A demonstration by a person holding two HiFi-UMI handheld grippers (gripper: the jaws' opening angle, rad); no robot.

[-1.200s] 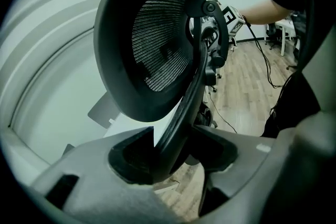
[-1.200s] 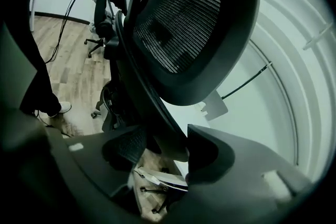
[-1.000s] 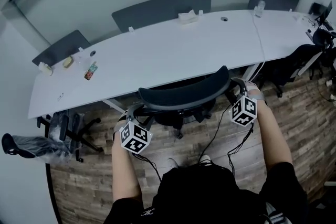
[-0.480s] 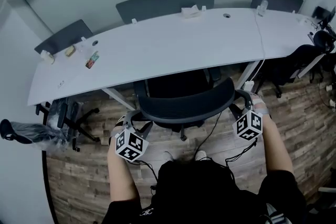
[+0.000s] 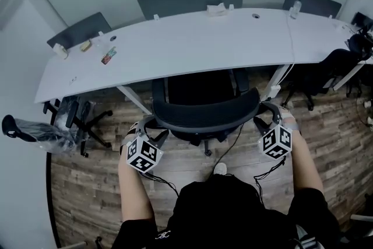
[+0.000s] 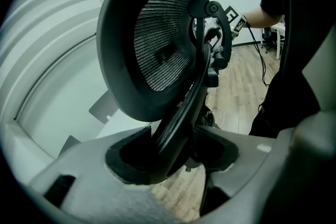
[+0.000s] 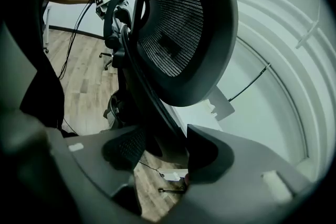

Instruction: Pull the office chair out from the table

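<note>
black mesh office chair (image 5: 204, 109): nearly clear of long white table (image 5: 175, 49) beyond (little left) | left gripper (image 6: 173, 157): opening round it | right gripper (image 7: 163, 150): clamped on it

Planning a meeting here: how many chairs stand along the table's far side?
3: the left chair, the middle chair, the right chair. More may be hidden past the picture's right edge.

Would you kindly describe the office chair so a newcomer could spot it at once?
Start at the long white table spanning the room. At the middle of its near edge stands the office chair, seat showing. Its curved black mesh back sets it apart from the grey chairs opposite.
</note>
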